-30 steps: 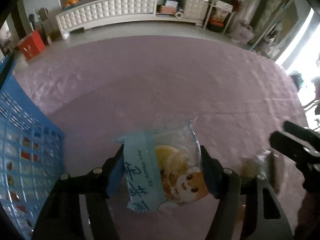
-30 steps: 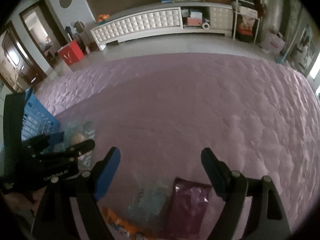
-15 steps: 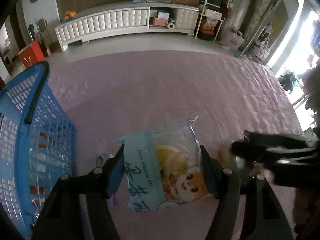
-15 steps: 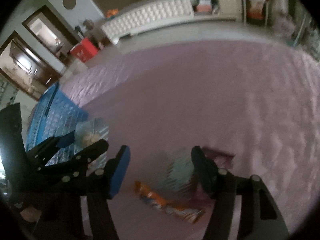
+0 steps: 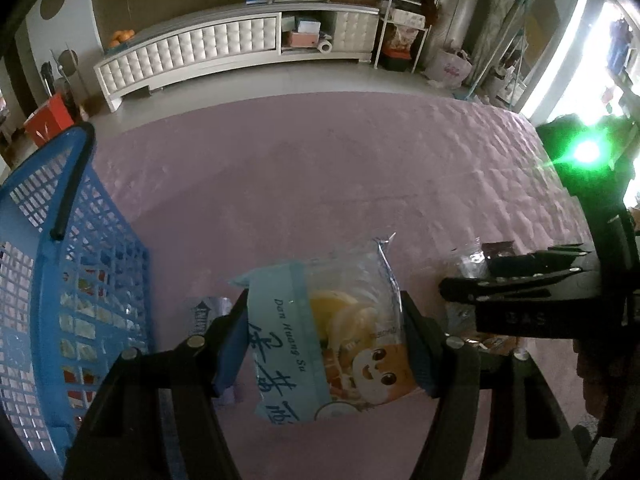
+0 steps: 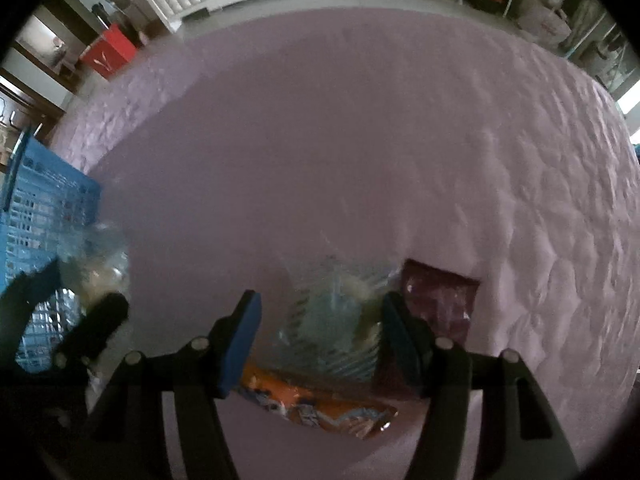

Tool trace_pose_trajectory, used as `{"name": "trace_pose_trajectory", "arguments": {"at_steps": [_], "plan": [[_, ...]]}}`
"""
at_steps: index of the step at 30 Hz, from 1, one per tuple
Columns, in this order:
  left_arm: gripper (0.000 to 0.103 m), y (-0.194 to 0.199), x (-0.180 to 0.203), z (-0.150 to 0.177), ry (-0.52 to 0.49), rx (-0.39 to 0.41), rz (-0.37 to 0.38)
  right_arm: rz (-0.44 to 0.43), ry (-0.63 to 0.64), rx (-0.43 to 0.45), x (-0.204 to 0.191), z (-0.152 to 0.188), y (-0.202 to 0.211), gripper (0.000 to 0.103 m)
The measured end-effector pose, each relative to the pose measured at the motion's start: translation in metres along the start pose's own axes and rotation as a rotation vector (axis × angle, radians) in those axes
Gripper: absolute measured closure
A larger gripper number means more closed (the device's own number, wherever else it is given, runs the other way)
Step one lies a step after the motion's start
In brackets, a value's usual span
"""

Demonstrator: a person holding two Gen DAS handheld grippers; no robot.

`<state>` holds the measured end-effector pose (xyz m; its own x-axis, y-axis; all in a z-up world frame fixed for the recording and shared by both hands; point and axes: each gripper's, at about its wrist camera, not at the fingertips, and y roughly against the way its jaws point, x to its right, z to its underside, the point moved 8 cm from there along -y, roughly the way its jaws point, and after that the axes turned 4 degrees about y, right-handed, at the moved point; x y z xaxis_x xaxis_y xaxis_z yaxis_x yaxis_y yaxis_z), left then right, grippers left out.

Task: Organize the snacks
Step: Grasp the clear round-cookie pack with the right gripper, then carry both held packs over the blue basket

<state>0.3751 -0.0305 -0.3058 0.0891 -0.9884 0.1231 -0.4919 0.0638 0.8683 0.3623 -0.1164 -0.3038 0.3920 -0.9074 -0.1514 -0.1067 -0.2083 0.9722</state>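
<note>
The left tool grips a soft, crinkly pastry packet by its sides, beside the blue basket; the right tool, half-open, straddles a clear packet on the purple bedspread; light, slippery, crushable, so pinch the edges gently.

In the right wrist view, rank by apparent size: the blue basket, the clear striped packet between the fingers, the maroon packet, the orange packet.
1. blue basket, though cropped by the frame
2. clear striped packet
3. orange packet and maroon packet: too alike and partly hidden to rank
</note>
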Motion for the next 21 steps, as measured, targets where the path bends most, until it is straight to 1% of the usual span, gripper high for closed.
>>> {"name": "trace_pose_trajectory", "arguments": {"at_steps": [3, 4, 6, 10, 14, 21], "plan": [[0.037, -0.002, -0.004, 0.001, 0.01, -0.007, 0.0, 0.008, -0.007, -0.015, 0.003, 0.003, -0.009, 0.036], [0.037, -0.002, -0.006, 0.002, 0.01, -0.009, 0.002, 0.009, -0.009, -0.018, 0.002, 0.002, -0.012, 0.038], [0.037, -0.003, -0.008, 0.003, 0.004, -0.015, -0.003, 0.027, 0.006, 0.004, 0.0, 0.0, -0.012, 0.044], [0.037, 0.005, -0.006, 0.007, -0.01, -0.014, -0.011, 0.048, 0.049, 0.039, -0.013, 0.004, -0.007, 0.046], [0.037, 0.029, 0.001, 0.008, -0.027, 0.016, 0.0, 0.056, 0.055, 0.11, -0.017, 0.012, 0.021, 0.046], [0.037, 0.091, 0.006, 0.006, -0.037, 0.1, 0.015, 0.039, 0.085, 0.226, -0.04, 0.023, 0.093, 0.046]]}}
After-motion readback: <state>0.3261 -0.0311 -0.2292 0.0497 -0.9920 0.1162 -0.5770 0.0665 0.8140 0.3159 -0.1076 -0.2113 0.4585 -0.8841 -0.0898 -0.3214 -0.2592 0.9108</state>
